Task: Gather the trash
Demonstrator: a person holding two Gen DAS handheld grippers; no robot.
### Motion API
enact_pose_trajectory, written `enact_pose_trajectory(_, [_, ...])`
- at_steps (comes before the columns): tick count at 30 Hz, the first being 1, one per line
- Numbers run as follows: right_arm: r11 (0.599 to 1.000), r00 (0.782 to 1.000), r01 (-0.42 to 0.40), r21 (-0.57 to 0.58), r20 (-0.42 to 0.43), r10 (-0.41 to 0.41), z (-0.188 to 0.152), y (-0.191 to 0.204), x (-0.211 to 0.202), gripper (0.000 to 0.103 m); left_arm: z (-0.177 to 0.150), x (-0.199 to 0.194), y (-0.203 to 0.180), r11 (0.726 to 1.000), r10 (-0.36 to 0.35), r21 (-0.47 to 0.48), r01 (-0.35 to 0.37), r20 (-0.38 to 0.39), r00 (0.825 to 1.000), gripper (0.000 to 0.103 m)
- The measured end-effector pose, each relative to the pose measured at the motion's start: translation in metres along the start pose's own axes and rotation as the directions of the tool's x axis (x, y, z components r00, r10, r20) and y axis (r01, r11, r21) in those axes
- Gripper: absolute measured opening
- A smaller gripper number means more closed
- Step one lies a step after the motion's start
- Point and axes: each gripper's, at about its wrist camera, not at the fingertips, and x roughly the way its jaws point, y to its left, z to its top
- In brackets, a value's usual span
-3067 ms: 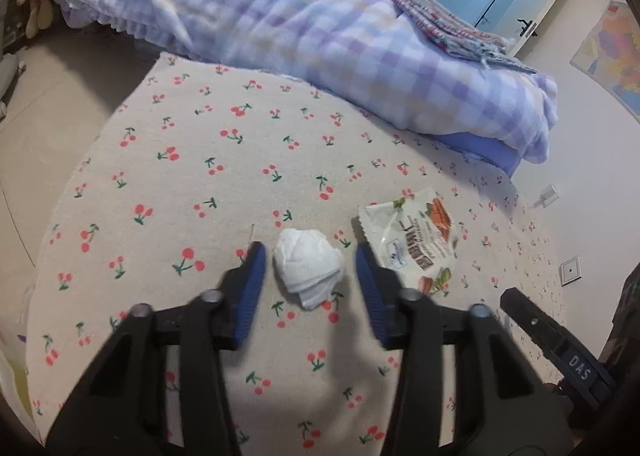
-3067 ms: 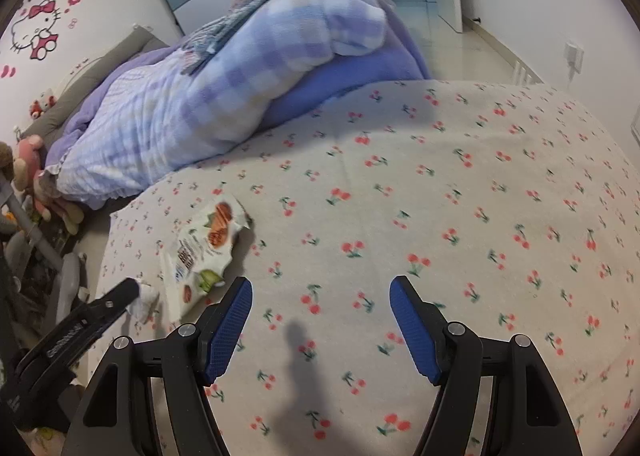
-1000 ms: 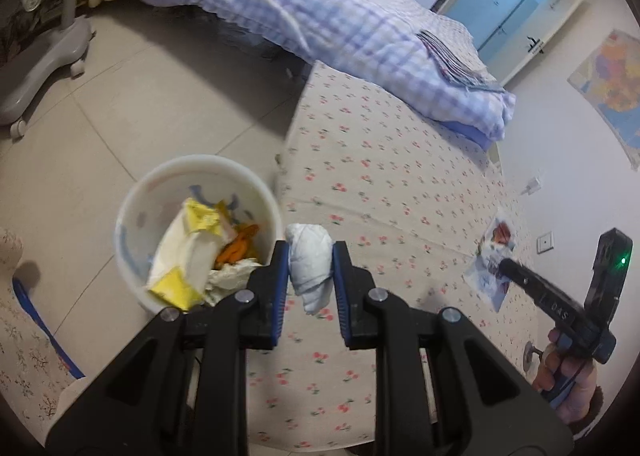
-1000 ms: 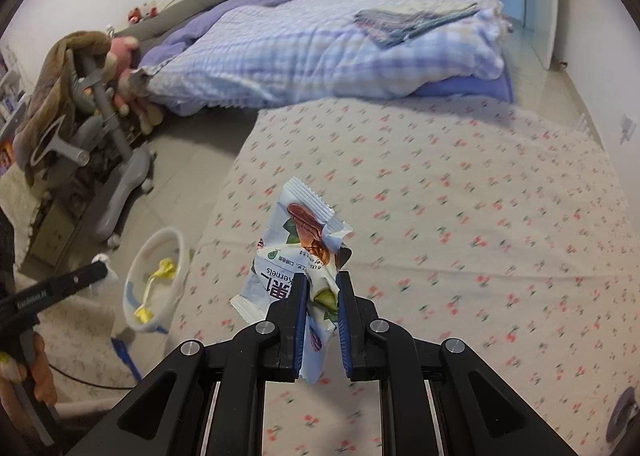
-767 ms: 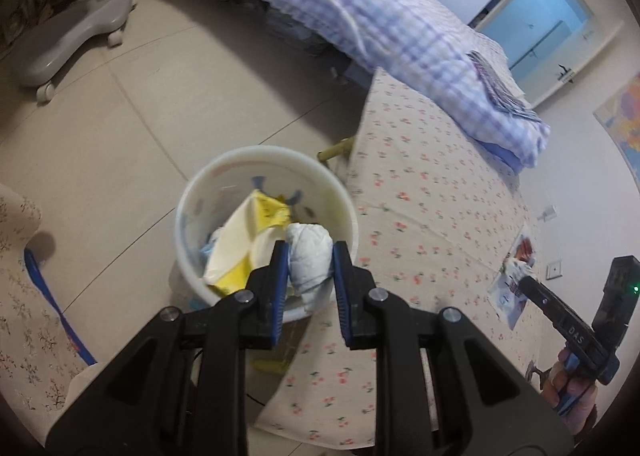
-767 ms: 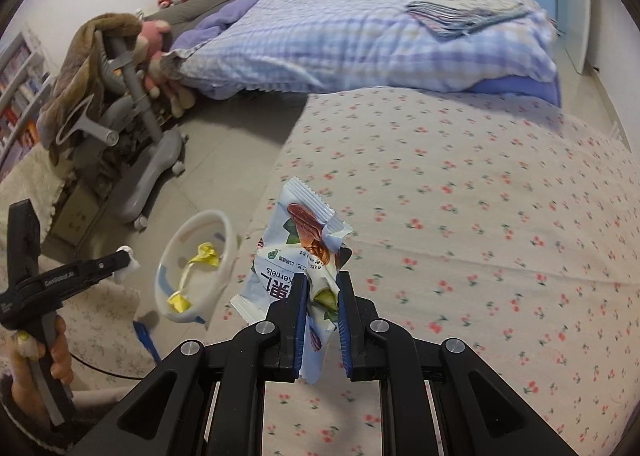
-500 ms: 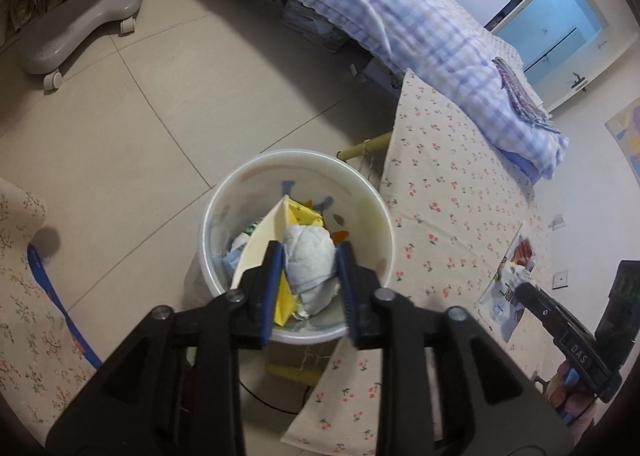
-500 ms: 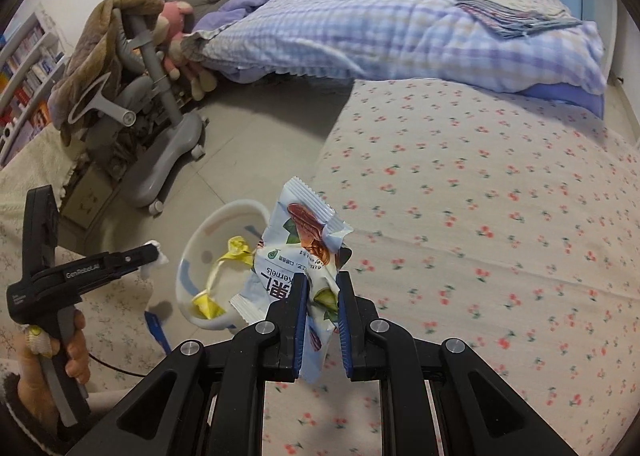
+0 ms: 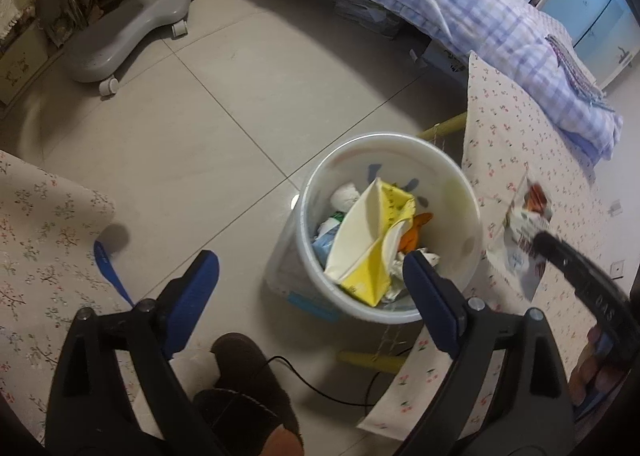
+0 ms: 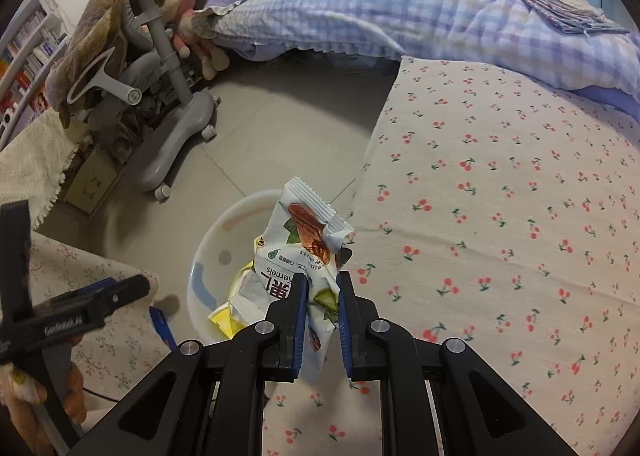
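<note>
Trash-filled bin [image 9: 460,191] sits against cherry-print cloth [image 9: 516,127].

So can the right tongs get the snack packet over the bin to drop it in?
Probably yes. The right tongs grip the snack packet beside the open bin; nothing blocks it, and the left tongs, opening and empty, hang just short of it.

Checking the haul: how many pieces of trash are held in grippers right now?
1: the snack wrapper clamped in the right gripper near the bin. The left gripper, jaws opening, holds nothing.

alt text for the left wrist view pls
The left gripper, its jaws opening with nothing between them, hangs over a white bin of trash on a tiled floor. At right, the right gripper holds a snack wrapper beside the bin.
</note>
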Motion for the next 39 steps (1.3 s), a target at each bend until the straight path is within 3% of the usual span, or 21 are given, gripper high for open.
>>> enact_pose_trajectory(6, [1.0,1.0,-0.031,-0.003,0.0,0.031,0.005,0.009,0.018,0.021,-0.007,-0.006,0.004,0.999,0.026,0.025,-0.027,0.011,1.0,0.098])
enact_pose_trajectory(10, [0.999,0.999,-0.044,0.007,0.014,0.044,0.006,0.008,0.015,0.052,-0.009,-0.009,0.002,0.999,0.032,0.035,-0.032,0.02,0.999,0.1])
enact_pose_trajectory(11, [0.999,0.999,-0.042,0.008,0.023,0.042,0.005,0.008,0.012,0.056,-0.01,-0.01,0.001,0.999,0.032,0.039,-0.032,0.021,0.999,0.101])
enact_pose_trajectory(22, [0.998,0.993,0.063,-0.011,0.103,-0.062,-0.019,-0.023,-0.056,0.067,-0.031,-0.031,-0.031,0.996,-0.006,0.085,0.001,0.063,0.998,0.102])
enact_pose_trajectory(30, [0.976,0.951,0.208,0.071,0.219,-0.219,-0.069,-0.065,-0.128,0.086,-0.063,-0.058,-0.069,0.991,-0.037,0.13,0.018,0.14,0.989,0.102])
enact_pose_trajectory(33, [0.945,0.904,0.284,0.161,0.283,-0.32,-0.092,-0.078,-0.153,0.088,-0.078,-0.065,-0.084,0.989,-0.041,0.148,0.016,0.166,0.985,0.102])
enact_pose_trajectory(39, [0.923,0.852,0.344,0.174,0.356,-0.385,-0.134,-0.082,-0.173,0.095,-0.111,-0.073,-0.106,0.983,0.0,0.179,-0.041,0.226,0.974,0.102])
